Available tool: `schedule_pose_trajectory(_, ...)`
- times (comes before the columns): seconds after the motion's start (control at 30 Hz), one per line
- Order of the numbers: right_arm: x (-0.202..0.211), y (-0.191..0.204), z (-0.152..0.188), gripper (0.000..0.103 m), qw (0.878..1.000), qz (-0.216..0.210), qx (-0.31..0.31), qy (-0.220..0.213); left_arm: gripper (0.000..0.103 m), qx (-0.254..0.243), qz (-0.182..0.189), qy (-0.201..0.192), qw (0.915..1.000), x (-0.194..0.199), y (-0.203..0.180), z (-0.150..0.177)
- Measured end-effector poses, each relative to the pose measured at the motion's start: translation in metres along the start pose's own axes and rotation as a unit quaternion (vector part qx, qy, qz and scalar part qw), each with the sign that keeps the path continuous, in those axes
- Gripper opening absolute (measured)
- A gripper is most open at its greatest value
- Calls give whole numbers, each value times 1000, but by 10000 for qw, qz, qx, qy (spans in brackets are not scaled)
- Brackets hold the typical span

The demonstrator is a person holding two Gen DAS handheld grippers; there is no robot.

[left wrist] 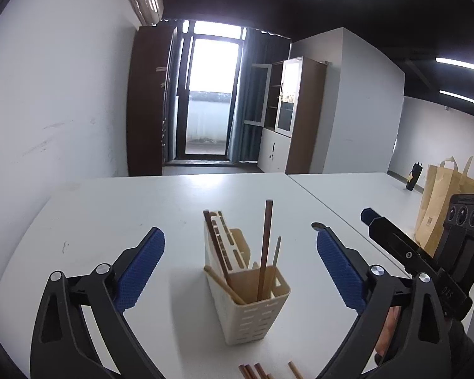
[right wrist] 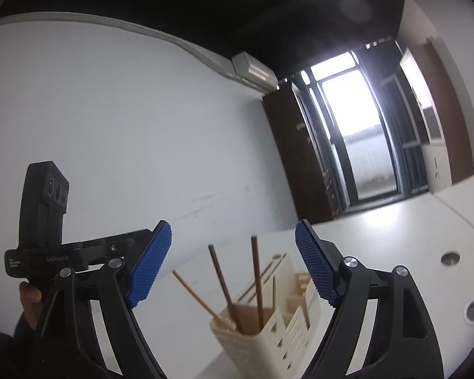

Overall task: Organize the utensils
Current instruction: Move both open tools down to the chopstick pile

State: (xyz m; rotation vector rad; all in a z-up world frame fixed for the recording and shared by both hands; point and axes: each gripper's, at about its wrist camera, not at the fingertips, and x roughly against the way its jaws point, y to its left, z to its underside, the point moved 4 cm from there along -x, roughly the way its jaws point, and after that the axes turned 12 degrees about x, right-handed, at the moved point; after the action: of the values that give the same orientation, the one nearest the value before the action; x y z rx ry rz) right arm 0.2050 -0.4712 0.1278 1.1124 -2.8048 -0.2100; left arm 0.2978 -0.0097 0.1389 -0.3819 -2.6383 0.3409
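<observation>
left gripper [left wrist: 240, 249]: jaws spread wide, nothing between | right gripper [right wrist: 233, 262]: jaws apart, empty | cream slotted plastic utensil holder [left wrist: 256, 312]: upright on white worktop [left wrist: 110, 214], centre, wooden chopsticks [left wrist: 265, 249] standing inside | loose brown chopsticks [left wrist: 252, 372]: near edge.

"D4S" on the right tool's [left wrist: 341, 221] black body [left wrist: 452, 290] — other print illegible
</observation>
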Motion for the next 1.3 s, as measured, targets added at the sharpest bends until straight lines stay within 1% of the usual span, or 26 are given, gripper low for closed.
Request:
schedule_pose_trajectory(0.07, -1, -2, 25, 81, 9977, -118, -351, 562, 95, -44, -47, 280, 9996, 1, 6, 23)
schedule_pose_trajectory(0.13, -1, -1, 55, 81, 9933, 13, -399, 1089, 95, -105, -166, 605, 9980, -4, 11, 50)
schedule_pose_trajectory(0.2, -1, -1, 83, 81, 9875, 214, -366, 1519, 95, -93, -291, 1015, 9944, -14, 20, 84)
schedule_pose_trajectory(0.3, 0, -5, 122, 81, 9777, 548, -419, 1986, 95, 198, -318, 1597, 9865, -34, 34, 133)
schedule_pose_trajectory(0.37, 3, -12, 147, 81, 9689, 655, -682, 2287, 95, 411, -395, 1920, 9797, -46, 43, 159)
schedule_pose_trajectory(0.43, 6, -12, 165, 81, 9610, 680, -920, 2518, 95, 573, -385, 2141, 9744, -54, 47, 176)
schedule_pose_trajectory(0.5, 11, -11, 174, 81, 9562, 799, -956, 2647, 95, 638, -509, 2264, 9706, -61, 52, 188)
schedule_pose_trajectory(0.57, 19, -10, 181, 82, 9549, 882, -992, 2655, 95, 716, -597, 2318, 9683, -64, 57, 195)
schedule_pose_trajectory(0.63, 23, -12, 185, 85, 9537, 1005, -996, 2655, 95, 843, -666, 2383, 9652, -68, 64, 201)
schedule_pose_trajectory(0.7, 24, -17, 187, 85, 9503, 1160, -924, 2737, 95, 965, -796, 2435, 9618, -73, 71, 205)
schedule_pose_trajectory(0.77, 23, -20, 189, 85, 9484, 1204, -830, 2815, 95, 1115, -846, 2485, 9585, -75, 79, 209)
schedule_pose_trajectory(0.9, 12, -12, 204, 85, 9370, 1120, -608, 3254, 95, 1369, -923, 2584, 9518, -77, 92, 212)
schedule_pose_trajectory(0.97, 10, -5, 210, 85, 9352, 1023, -472, 3356, 95, 1445, -920, 2649, 9489, -78, 94, 213)
schedule_pose_trajectory(1.07, 8, 5, 215, 85, 9340, 925, -210, 3444, 94, 1421, -971, 2674, 9481, -80, 94, 214)
schedule_pose_trajectory(1.13, 4, 11, 218, 85, 9303, 932, -42, 3546, 94, 1371, -992, 2677, 9485, -85, 91, 213)
schedule_pose_trajectory(1.17, 3, 13, 219, 84, 9305, 885, 16, 3555, 94, 1334, -1005, 2671, 9491, -85, 90, 212)
schedule_pose_trajectory(1.2, 0, 15, 220, 84, 9295, 852, 73, 3587, 94, 1251, -1024, 2677, 9498, -89, 87, 210)
schedule_pose_trajectory(1.27, -7, 15, 222, 76, 9268, 816, 128, 3665, 94, 1028, -1198, 2680, 9504, -97, 85, 208)
schedule_pose_trajectory(1.3, -12, 15, 224, 66, 9242, 789, 135, 3733, 92, 924, -1319, 2775, 9471, -105, 84, 209)
